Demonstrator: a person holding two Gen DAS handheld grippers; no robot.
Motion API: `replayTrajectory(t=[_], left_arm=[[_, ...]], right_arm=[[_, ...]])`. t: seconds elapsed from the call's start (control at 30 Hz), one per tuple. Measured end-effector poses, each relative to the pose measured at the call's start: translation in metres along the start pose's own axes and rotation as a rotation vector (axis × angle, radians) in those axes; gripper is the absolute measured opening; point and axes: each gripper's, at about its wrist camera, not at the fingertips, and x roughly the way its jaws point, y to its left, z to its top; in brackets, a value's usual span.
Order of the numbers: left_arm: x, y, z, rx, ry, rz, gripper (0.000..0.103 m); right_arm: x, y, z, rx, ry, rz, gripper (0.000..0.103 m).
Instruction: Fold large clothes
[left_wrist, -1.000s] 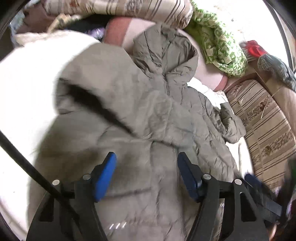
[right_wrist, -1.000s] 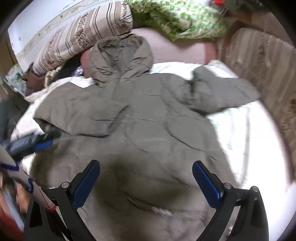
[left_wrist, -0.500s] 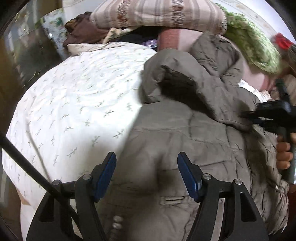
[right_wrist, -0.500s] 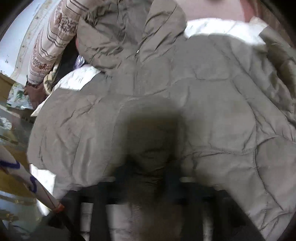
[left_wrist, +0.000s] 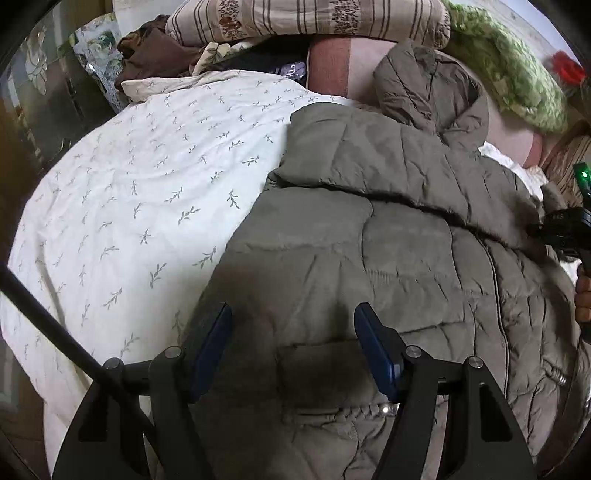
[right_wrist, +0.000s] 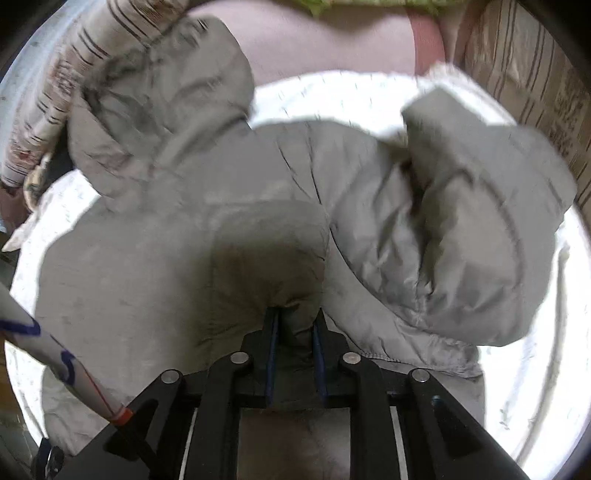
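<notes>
A large grey-green quilted hooded jacket (left_wrist: 388, 236) lies on a white bed cover with a leaf print (left_wrist: 140, 192). Its left sleeve is folded across the chest. My left gripper (left_wrist: 293, 343) is open and hovers over the jacket's lower left part, near a pocket. My right gripper (right_wrist: 294, 321) is shut on a bunched fold of the jacket (right_wrist: 266, 251) and holds it up. The hood (right_wrist: 155, 110) lies at the far end and the right sleeve (right_wrist: 480, 221) is bent over to the right. The right gripper's body also shows at the right edge of the left wrist view (left_wrist: 565, 232).
A striped pillow (left_wrist: 306, 18) and a green patterned cloth (left_wrist: 509, 85) lie at the head of the bed. Brown clothes (left_wrist: 155, 55) are piled at the far left. A striped cushion (right_wrist: 535, 74) borders the bed on the right.
My right gripper went from wide open over the jacket to shut on a fold of it. My left gripper swung left, toward the jacket's left edge, and stayed open.
</notes>
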Motion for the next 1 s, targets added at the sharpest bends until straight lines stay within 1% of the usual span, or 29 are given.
replayTrajectory(t=[0.1,0.13,0.17,0.2,0.23,0.27,0.33,0.37,0.4,0.47,0.5,0.53,0.57,0.6,0.67,0.73,0.77,0.83,0.93,1.0], left_arm=[[-0.013,-0.002,-0.002,-0.009,-0.001,-0.010,0.067],[-0.018,-0.001,-0.002,-0.016,-0.002,-0.013,0.067],[-0.025,-0.002,-0.003,-0.024,-0.005,-0.015,0.067],[-0.035,-0.004,-0.004,-0.031,-0.011,-0.020,0.067],[-0.044,-0.006,-0.005,-0.033,-0.019,-0.026,0.067],[-0.053,-0.009,-0.006,-0.032,-0.029,-0.033,0.067],[-0.073,-0.017,-0.009,-0.020,-0.054,-0.046,0.067],[-0.082,-0.022,-0.011,-0.012,-0.066,-0.048,0.068],[-0.088,-0.025,-0.012,-0.006,-0.072,-0.050,0.068],[-0.103,-0.035,-0.018,0.014,-0.088,-0.058,0.068],[-0.108,-0.041,-0.020,0.024,-0.093,-0.060,0.068],[-0.111,-0.046,-0.021,0.037,-0.097,-0.058,0.068],[-0.113,-0.050,-0.023,0.047,-0.101,-0.054,0.068],[-0.114,-0.056,-0.025,0.061,-0.105,-0.047,0.068],[-0.114,-0.068,-0.028,0.084,-0.097,-0.034,0.068],[-0.113,-0.076,-0.031,0.095,-0.083,-0.039,0.068],[-0.112,-0.080,-0.033,0.102,-0.076,-0.038,0.068],[-0.108,-0.087,-0.035,0.119,-0.065,-0.022,0.068],[-0.101,-0.096,-0.035,0.142,-0.048,0.002,0.068],[-0.096,-0.104,-0.036,0.163,-0.037,0.025,0.068]], right_arm=[[0.006,0.001,0.000,-0.006,-0.013,-0.011,0.027],[0.008,0.002,-0.001,-0.010,-0.017,-0.019,0.031],[0.010,0.002,0.003,-0.014,-0.020,-0.033,0.038],[0.011,0.002,0.002,-0.016,-0.027,-0.050,0.043],[0.008,0.001,0.001,-0.022,-0.041,-0.070,0.051],[0.002,0.002,-0.001,-0.039,-0.055,-0.075,0.053],[-0.018,0.002,-0.006,-0.079,-0.092,-0.044,0.053],[-0.042,-0.004,-0.015,-0.104,-0.140,0.005,0.054],[-0.058,-0.008,-0.021,-0.112,-0.174,0.033,0.057],[-0.088,-0.021,-0.029,-0.107,-0.249,0.071,0.074],[-0.108,-0.037,-0.035,-0.097,-0.308,0.092,0.078],[-0.120,-0.051,-0.038,-0.090,-0.342,0.104,0.087],[-0.125,-0.060,-0.038,-0.085,-0.354,0.106,0.092],[-0.131,-0.078,-0.037,-0.074,-0.352,0.082,0.092],[-0.134,-0.109,-0.037,-0.053,-0.329,-0.010,0.092],[-0.137,-0.141,-0.038,-0.009,-0.308,-0.051,0.092],[-0.138,-0.156,-0.039,0.021,-0.297,-0.050,0.092],[-0.134,-0.193,-0.041,0.107,-0.258,-0.021,0.090],[-0.127,-0.224,-0.049,0.179,-0.226,-0.007,0.086],[-0.119,-0.246,-0.047,0.228,-0.211,0.006,0.083]])
